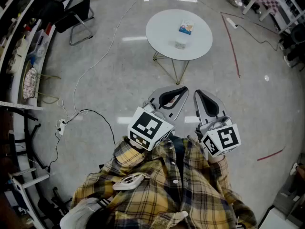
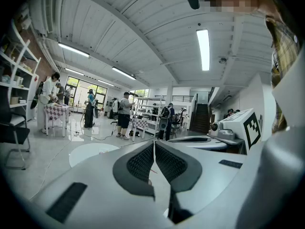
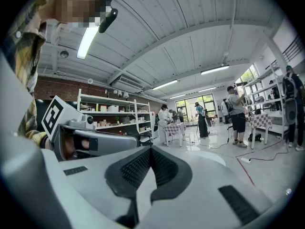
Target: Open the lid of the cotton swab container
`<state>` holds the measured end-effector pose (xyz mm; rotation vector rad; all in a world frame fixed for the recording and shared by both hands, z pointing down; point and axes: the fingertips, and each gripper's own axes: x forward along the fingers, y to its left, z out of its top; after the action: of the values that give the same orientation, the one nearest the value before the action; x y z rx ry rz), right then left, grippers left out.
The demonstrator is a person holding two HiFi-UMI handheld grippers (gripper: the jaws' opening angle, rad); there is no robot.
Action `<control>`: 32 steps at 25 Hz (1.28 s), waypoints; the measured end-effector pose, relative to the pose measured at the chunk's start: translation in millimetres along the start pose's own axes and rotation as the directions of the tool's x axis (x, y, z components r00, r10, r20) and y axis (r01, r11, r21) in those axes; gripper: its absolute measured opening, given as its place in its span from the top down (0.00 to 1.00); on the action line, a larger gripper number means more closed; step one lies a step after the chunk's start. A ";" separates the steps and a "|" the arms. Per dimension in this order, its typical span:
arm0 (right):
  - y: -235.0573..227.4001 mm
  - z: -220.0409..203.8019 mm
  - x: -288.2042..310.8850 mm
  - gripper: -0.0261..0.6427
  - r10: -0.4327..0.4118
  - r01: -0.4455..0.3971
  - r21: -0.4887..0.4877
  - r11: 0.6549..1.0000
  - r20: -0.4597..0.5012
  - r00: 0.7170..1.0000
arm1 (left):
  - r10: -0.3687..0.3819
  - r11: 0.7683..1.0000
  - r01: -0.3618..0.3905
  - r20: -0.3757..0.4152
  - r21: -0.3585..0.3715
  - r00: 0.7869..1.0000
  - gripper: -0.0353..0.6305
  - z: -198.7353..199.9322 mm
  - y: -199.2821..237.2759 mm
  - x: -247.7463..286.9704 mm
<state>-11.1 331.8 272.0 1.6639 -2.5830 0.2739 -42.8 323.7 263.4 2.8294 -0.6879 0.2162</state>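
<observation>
In the head view a round white table (image 1: 162,27) stands a few steps ahead. On it sit a small clear container (image 1: 181,43) and, behind that, a blue and white packet (image 1: 186,28). Both grippers are held close to the person's chest, far short of the table. The left gripper (image 1: 184,88) and the right gripper (image 1: 196,93) are side by side, tips pointing toward the table. In the left gripper view the left gripper (image 2: 154,145) has its ribbed pads pressed together with nothing between them. The right gripper (image 3: 151,151) is likewise shut and empty.
A black chair (image 1: 76,14) and shelving (image 1: 19,56) stand at the left. A white cable (image 1: 95,66) and a power strip (image 1: 60,126) lie on the floor left of the table, red tape lines (image 1: 232,44) to its right. Several people (image 2: 125,114) stand by far tables.
</observation>
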 end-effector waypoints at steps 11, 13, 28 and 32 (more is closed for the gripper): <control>-8.7 -4.6 -7.5 0.94 0.023 -0.024 0.030 0.999 0.030 0.999 | 0.019 1.000 -0.019 -0.015 0.017 1.000 0.90 -9.3 -13.5 8.4; -8.3 -4.3 -8.9 0.94 0.028 -0.029 0.029 0.999 0.034 0.999 | 0.030 0.999 -0.030 -0.005 0.018 1.000 0.90 -8.6 -13.4 7.2; -42.6 -13.9 34.4 0.94 0.026 -0.027 0.070 0.997 0.021 0.999 | 0.031 0.999 -0.030 -0.031 0.021 0.999 0.90 -13.7 28.4 40.1; -64.4 -11.6 77.6 0.94 0.014 -0.014 0.074 0.997 0.004 1.000 | 0.022 1.000 -0.021 -0.032 0.017 0.999 0.90 -4.0 73.2 66.3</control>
<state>14.5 238.3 302.1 1.6714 -2.6190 0.3726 -19.0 232.5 293.1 2.8293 -0.7135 0.2717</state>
